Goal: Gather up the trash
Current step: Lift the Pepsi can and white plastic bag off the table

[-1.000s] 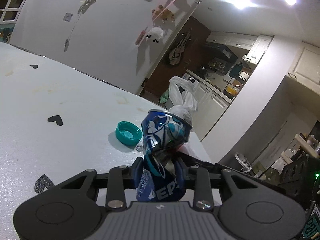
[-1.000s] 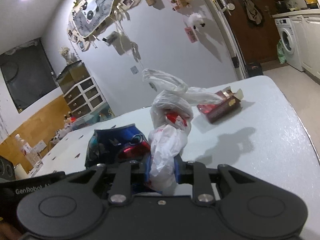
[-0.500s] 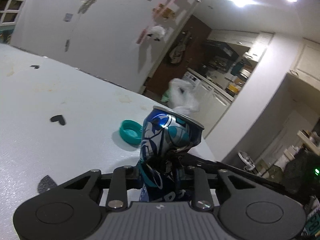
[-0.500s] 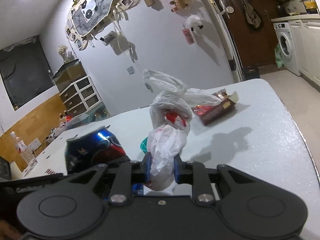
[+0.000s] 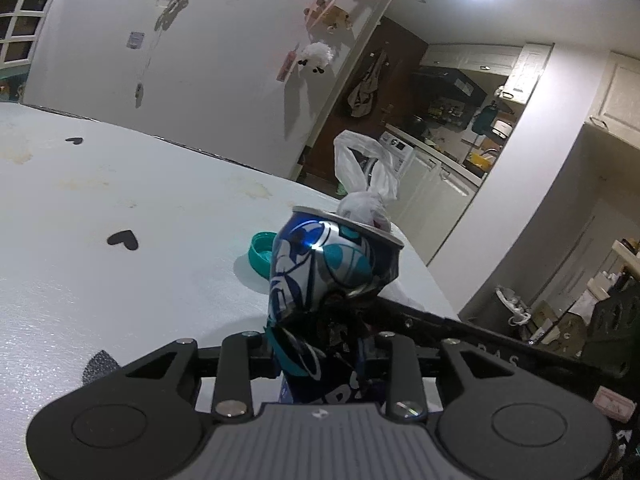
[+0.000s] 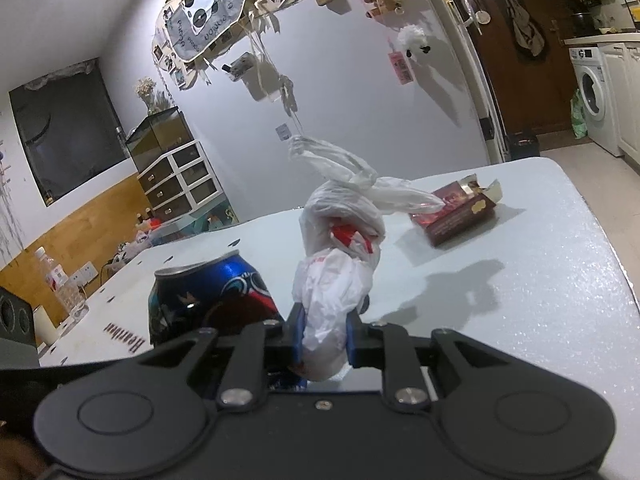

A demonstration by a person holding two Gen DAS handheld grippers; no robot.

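Observation:
A crushed blue Pepsi can [image 5: 324,264] stands upright between the pads of my left gripper [image 5: 324,344]. The pads press its dented waist, and the jaws are opening slightly. The can [image 6: 208,292] also shows at the lower left of the right wrist view. My right gripper [image 6: 323,336] is shut on the lower part of a knotted white plastic bag [image 6: 340,240], held above the white table [image 6: 540,300]. The bag's tied ears [image 5: 366,184] rise behind the can in the left wrist view.
A teal bottle cap [image 5: 260,254] lies on the table just behind the can. A dark red cigarette pack [image 6: 460,212] lies near the table's far right corner. A water bottle [image 6: 60,280] stands at the far left. The table edge drops to the kitchen floor.
In the left view the can now sits deeper in the jaws, leaning more to the right. In the right view the can has shifted a little left of the bag. The bag stays gripped.

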